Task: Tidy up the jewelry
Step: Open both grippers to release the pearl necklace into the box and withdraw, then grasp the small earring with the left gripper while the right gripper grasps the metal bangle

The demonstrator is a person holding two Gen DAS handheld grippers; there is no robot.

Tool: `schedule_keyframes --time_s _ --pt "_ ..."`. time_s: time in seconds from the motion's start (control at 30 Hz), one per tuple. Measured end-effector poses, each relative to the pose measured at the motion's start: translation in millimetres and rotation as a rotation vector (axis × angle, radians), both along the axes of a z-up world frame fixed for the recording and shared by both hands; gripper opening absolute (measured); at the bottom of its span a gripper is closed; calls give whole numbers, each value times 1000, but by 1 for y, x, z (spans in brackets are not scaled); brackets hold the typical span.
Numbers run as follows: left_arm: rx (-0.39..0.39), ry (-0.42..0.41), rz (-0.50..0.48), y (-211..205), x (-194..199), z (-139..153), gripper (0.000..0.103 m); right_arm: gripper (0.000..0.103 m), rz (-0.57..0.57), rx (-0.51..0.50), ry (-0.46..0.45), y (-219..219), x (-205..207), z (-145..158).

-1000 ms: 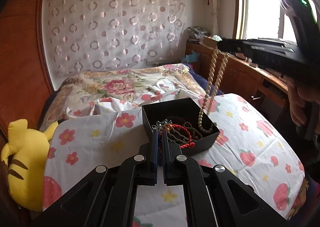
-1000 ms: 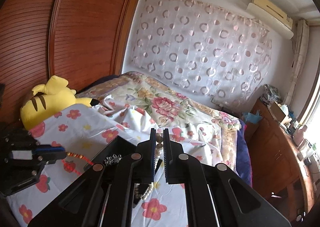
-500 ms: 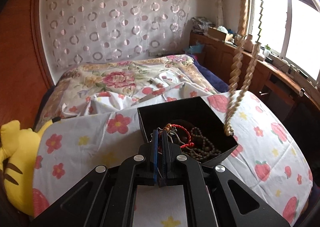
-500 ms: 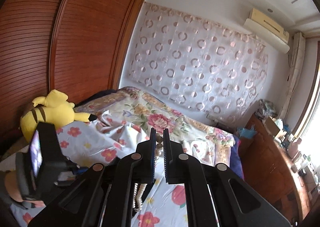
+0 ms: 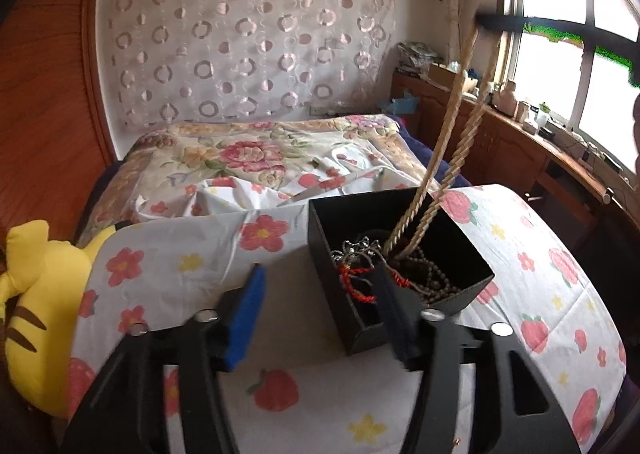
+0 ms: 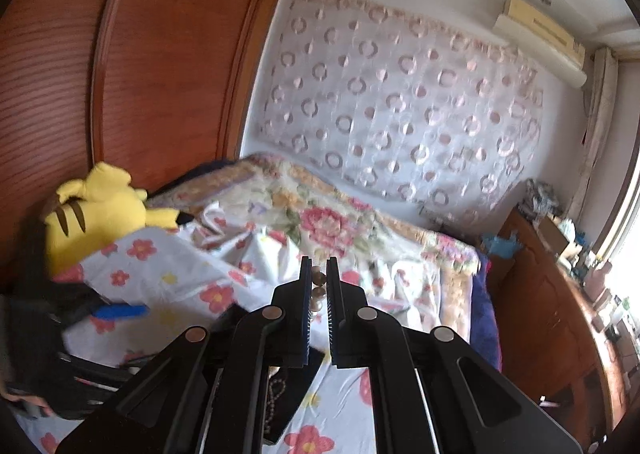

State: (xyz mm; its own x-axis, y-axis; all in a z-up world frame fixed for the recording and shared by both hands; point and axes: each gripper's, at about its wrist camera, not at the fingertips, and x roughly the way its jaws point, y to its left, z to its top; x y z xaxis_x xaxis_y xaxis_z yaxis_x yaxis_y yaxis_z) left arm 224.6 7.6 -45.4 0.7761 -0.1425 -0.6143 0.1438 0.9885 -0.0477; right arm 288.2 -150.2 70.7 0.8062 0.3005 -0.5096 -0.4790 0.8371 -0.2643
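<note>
- The left gripper (image 5: 320,306) is low over the bed with its jaws opening; its left blue pad (image 5: 248,310) is clear of the black box (image 5: 356,214), while its right finger reaches over the box's near corner.
- Nothing is pressed between its pads: the red cord bracelet (image 5: 354,282) lies just in front of the right finger, draped at the near edge of the box.
- The right gripper (image 6: 319,286) is clamped on the pearl necklace (image 5: 440,158); a few beads (image 6: 318,288) show in the narrow gap between its fingers.
- From the left wrist view that gripper appears as a dark bar high against the window, and the necklace hangs from it in two blurred cream strands.
- The lower end of the strands reaches down into the box.
- The box is open and sits on a flowered sheet (image 5: 180,254) spread over the bed.
- Inside it lie a silver chain piece (image 5: 360,248) and a string of dark beads (image 5: 434,274), tangled with the red bracelet.
- A yellow plush toy (image 5: 36,294) lies at the left edge of the bed, beside the wooden wardrobe (image 6: 140,74).
- A curtain (image 5: 248,38) with ring patterns covers the far wall.
</note>
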Motion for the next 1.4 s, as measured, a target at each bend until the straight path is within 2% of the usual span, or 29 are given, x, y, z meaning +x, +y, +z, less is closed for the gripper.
schedule_keyframes --time_s 0.17,0.27,0.5,0.53,0.57,0.6,0.63,0.73,0.9,1.1,1.17,1.4 --pt "8 -27 11 9 -19 1 87 8 -10 -4 107 0 18 -40" --pt "0 -44 23 12 -30 0 95 9 -4 -1 151 0 20 -58" --pt "-15 -49 19 13 -46 -2 95 11 9 18 231 0 19 -86" --pt "-16 -48 16 13 -49 -3 95 21 10 24 234 0 18 -87" --pt "-18 -48 13 12 -51 -4 95 37 16 37 234 -2 14 -87" --pt "-21 -48 9 11 -54 -5 95 42 22 47 230 -4 11 -87" --pt "-22 -47 7 11 -55 -6 95 43 28 52 226 -5 6 -86" --pt "-16 -44 2 8 -65 -9 95 43 45 71 229 -10 -7 -85" --pt "-24 -37 -24 -1 -88 -17 95 43 92 112 249 -27 -52 -91" --pt "-7 -25 -61 -11 -116 -27 95 43 127 84 331 -53 -104 -127" --pt "-11 -16 -72 -13 -123 -30 95 34 135 73 359 -59 -114 -139" --pt "-24 17 -92 -14 -139 -37 95 27 134 47 430 -78 -142 -169"
